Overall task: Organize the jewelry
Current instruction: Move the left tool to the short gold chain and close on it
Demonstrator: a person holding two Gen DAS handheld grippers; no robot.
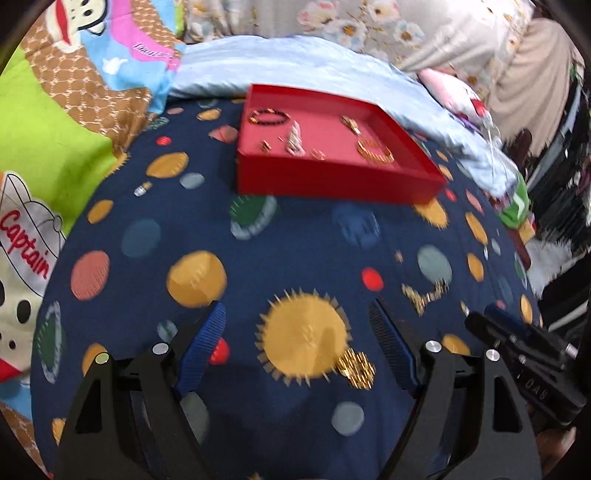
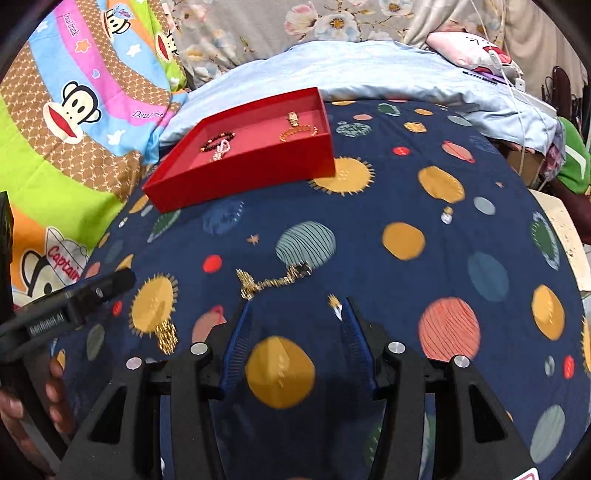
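Both grippers hang over the blue planet cloth (image 2: 369,229), jaws apart, nothing in them. L gripper (image 1: 295,321) is wide open; a small gold piece (image 1: 356,365) lies btw its fingers. R gripper (image 2: 293,314) is half open, just behind the gold chain (image 2: 271,281). Red tray (image 2: 243,173) w/ more jewelry sits farther back.

Navy planet-print cloth (image 2: 369,236) covered centre. Cartoon-monkey blanket (image 2: 74,110) lay at 10 o'clock, partly under navy cloth. Pale blue pillow (image 2: 369,70) sat at 12 o'clock, floral fabric (image 2: 295,18) behind. White cable (image 2: 517,88) trailed at 2 o'clock.
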